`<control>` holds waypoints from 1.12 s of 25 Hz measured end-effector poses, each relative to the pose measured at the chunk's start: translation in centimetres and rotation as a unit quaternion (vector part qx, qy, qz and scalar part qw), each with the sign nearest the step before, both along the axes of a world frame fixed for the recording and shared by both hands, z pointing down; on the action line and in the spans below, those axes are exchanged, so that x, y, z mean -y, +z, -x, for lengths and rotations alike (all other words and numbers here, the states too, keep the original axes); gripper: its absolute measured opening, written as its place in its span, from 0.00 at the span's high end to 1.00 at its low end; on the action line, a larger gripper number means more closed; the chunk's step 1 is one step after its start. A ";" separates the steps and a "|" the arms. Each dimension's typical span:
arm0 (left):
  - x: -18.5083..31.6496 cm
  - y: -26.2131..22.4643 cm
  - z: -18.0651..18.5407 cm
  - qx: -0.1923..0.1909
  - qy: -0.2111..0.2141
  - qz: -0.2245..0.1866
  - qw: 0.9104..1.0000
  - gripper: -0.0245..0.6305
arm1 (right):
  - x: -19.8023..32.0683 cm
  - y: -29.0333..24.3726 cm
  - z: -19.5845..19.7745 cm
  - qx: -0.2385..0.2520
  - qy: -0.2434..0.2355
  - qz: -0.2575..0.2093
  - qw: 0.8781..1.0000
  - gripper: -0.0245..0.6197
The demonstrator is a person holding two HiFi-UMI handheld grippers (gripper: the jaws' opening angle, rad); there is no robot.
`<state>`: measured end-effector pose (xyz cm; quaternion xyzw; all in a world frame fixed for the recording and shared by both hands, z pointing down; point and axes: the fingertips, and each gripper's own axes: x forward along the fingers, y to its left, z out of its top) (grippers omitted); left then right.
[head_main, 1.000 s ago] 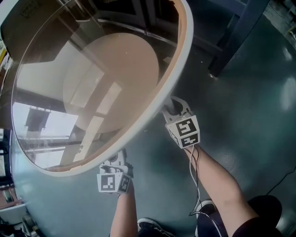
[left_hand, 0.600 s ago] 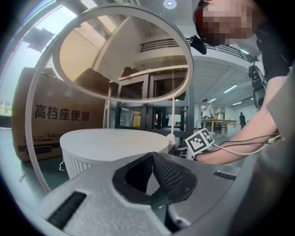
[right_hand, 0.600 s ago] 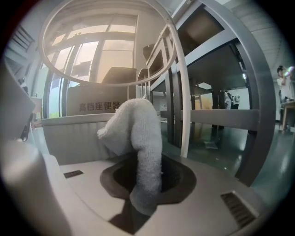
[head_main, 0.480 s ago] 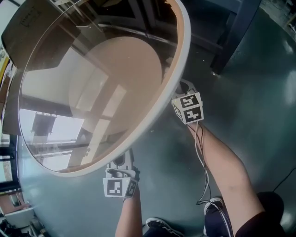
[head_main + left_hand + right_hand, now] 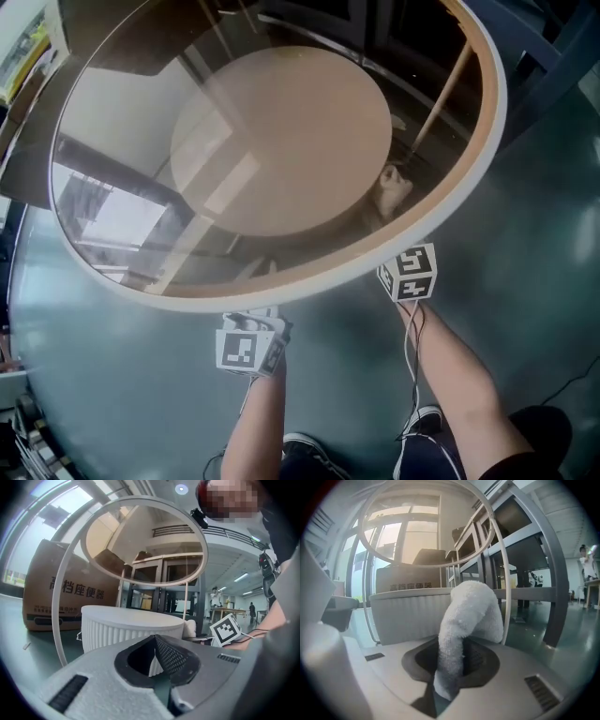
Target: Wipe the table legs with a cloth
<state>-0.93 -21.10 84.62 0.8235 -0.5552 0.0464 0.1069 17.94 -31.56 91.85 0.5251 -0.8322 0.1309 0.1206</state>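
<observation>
Holding one white cloth (image 5: 466,616) pinched in the right gripper (image 5: 449,665), we have it under the rim of the round glass table (image 5: 141,122). A thin table leg (image 5: 505,588) runs upright just right of the cloth; we cannot tell if they touch. The right gripper is the nearer one, so we judge a small rightward press comes next. The left gripper (image 5: 155,641) is pressed together, empty. We count two legs in the right gripper view.
</observation>
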 end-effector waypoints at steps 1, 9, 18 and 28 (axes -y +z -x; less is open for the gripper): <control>-0.2 0.4 0.4 -0.005 -0.002 0.001 1.000 0.96 | -1.0 0.1 0.9 0.005 -0.001 0.000 1.000 0.84; -1.9 3.2 4.1 -0.023 -0.020 0.011 0.999 0.95 | -8.3 -1.1 11.5 0.020 -0.092 -0.014 0.995 0.84; -3.6 3.4 8.3 -0.020 -0.045 0.018 0.999 0.95 | -10.1 0.1 19.6 0.043 -0.143 -0.001 0.989 0.84; -5.7 2.2 11.8 -0.011 -0.068 0.024 0.997 0.96 | -13.0 -5.1 26.3 0.110 -0.299 -0.007 0.948 0.84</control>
